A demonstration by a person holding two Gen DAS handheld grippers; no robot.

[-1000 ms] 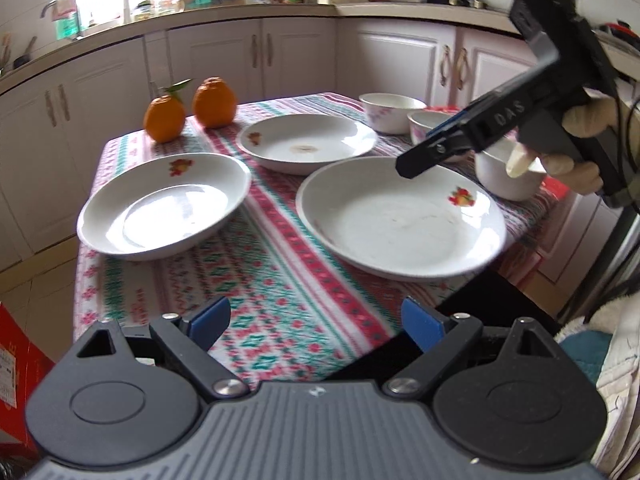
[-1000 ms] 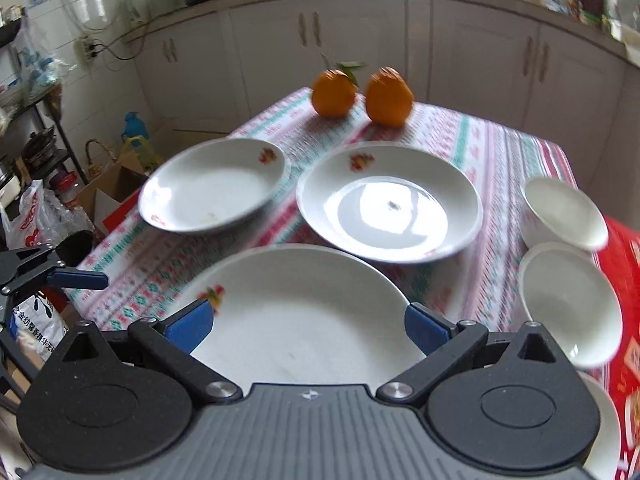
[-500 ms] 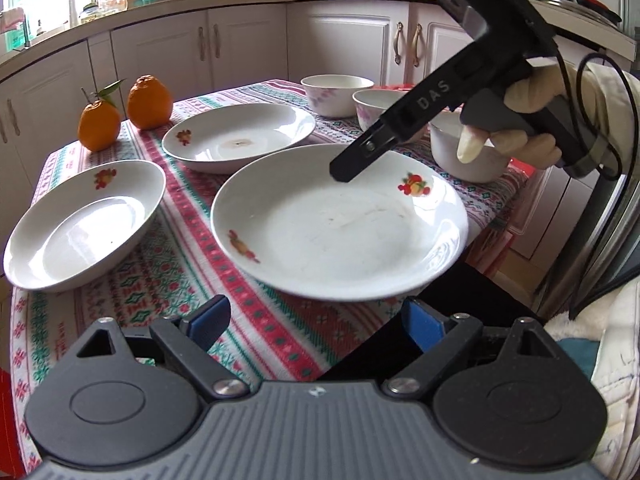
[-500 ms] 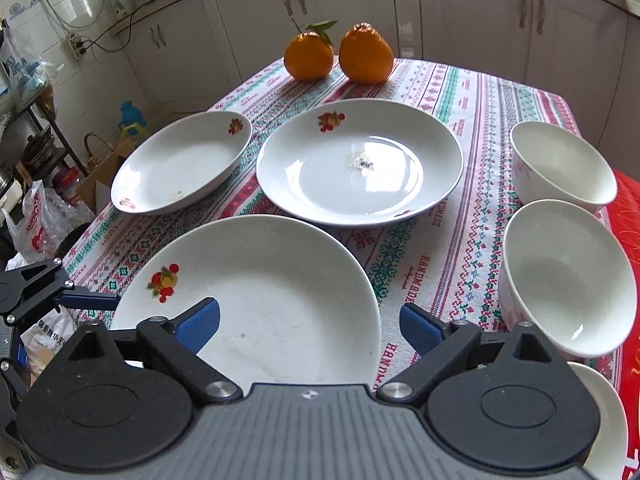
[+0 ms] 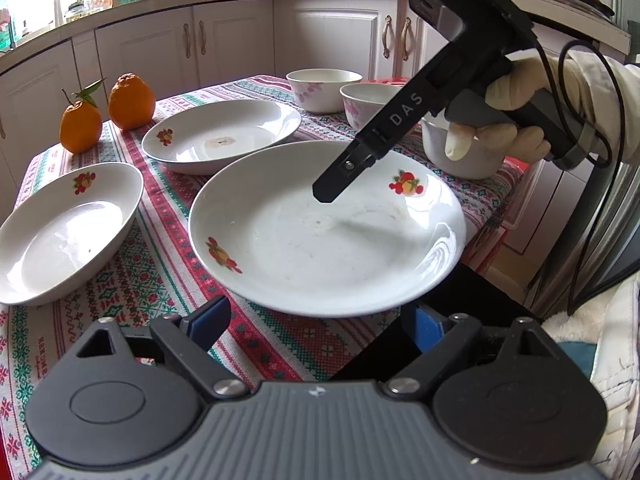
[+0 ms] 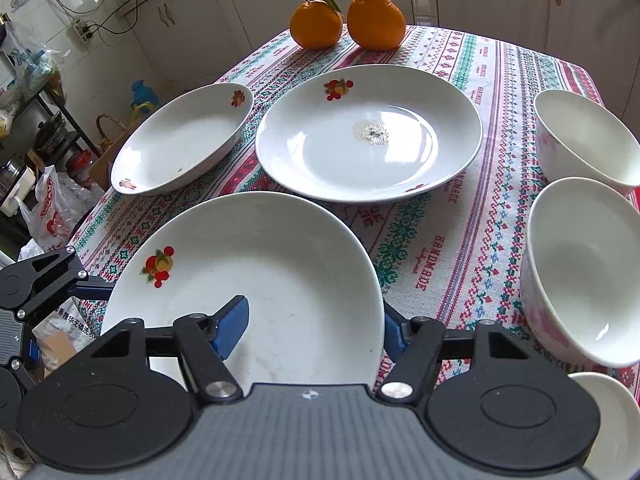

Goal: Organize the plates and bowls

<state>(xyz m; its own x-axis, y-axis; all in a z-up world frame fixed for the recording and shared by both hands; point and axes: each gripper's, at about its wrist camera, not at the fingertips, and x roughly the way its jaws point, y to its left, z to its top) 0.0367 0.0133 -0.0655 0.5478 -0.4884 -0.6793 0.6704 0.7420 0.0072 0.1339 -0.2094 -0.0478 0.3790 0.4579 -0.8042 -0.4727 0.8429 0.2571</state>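
the right gripper (image 6: 314,326) is closing, its blue pads narrowing since a second ago to straddle the near plate's (image 6: 256,280) rim, one inside, one outside, seemingly not yet pressing. the left gripper (image 5: 316,320) is staying spread at the same glossy white plate's (image 5: 328,232) edge. two more plates (image 6: 368,136), bowls (image 6: 584,264) and oranges (image 6: 374,18) are sitting on a woven patterned tablecloth (image 6: 424,248) before white cabinets (image 5: 224,44).

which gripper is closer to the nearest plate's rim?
Right. The right gripper straddles the near plate rim, jaws closing. The left gripper sits just off its other edge, open.
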